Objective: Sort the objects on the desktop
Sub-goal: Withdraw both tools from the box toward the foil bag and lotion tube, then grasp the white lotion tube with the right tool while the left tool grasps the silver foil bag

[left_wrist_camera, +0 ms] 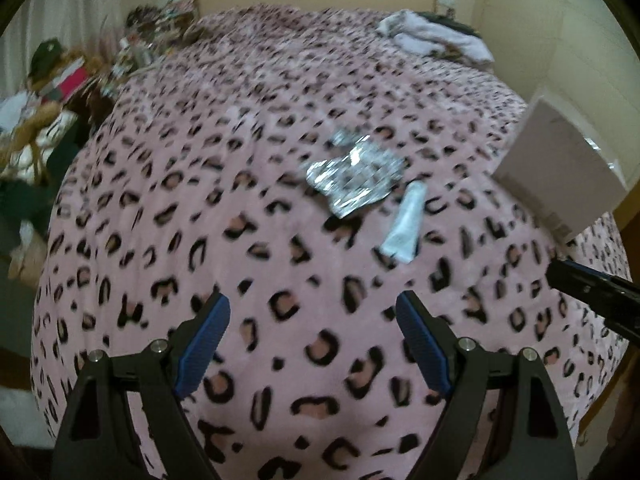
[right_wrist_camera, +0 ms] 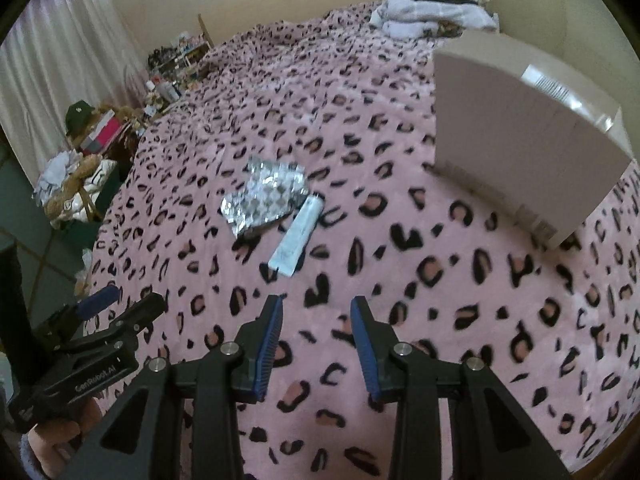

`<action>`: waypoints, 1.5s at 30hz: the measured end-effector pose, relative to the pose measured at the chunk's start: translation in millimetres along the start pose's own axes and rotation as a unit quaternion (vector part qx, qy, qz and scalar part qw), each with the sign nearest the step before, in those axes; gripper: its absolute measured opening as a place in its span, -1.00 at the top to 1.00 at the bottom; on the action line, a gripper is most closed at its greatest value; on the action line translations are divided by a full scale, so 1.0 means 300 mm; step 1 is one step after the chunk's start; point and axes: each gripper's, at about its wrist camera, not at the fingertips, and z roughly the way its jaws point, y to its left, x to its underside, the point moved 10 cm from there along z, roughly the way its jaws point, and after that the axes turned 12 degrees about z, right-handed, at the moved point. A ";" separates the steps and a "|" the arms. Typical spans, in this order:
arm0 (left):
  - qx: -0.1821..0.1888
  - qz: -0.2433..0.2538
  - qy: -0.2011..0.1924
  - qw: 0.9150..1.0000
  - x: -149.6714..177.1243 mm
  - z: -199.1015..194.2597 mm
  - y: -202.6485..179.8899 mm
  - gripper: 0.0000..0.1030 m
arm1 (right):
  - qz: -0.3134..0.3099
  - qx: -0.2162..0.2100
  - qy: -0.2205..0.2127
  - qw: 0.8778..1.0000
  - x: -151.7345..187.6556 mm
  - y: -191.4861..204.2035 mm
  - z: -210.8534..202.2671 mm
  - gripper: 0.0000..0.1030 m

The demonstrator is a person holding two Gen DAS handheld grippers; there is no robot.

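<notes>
A crumpled silver foil packet [left_wrist_camera: 354, 172] lies on the pink leopard-print blanket [left_wrist_camera: 240, 200], with a white tube [left_wrist_camera: 404, 224] just right of it. Both also show in the right wrist view: the packet [right_wrist_camera: 266, 196] and the tube [right_wrist_camera: 298, 234]. A pale cardboard box [right_wrist_camera: 520, 136] stands to the right; it also shows in the left wrist view [left_wrist_camera: 564, 168]. My left gripper [left_wrist_camera: 312, 312] is open and empty, short of the packet. My right gripper [right_wrist_camera: 316, 312] is open and empty, just short of the tube's near end.
Folded white clothes [right_wrist_camera: 424, 16] lie at the far end of the bed. Cluttered boxes, bags and bottles [right_wrist_camera: 92, 140] stand on the floor to the left. The left gripper's body [right_wrist_camera: 80, 360] shows at lower left in the right wrist view.
</notes>
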 end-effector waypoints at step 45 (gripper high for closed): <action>0.085 0.029 0.030 0.995 -0.506 0.547 -0.063 -0.84 | 0.087 0.046 0.017 0.995 -0.172 0.050 0.526 0.30</action>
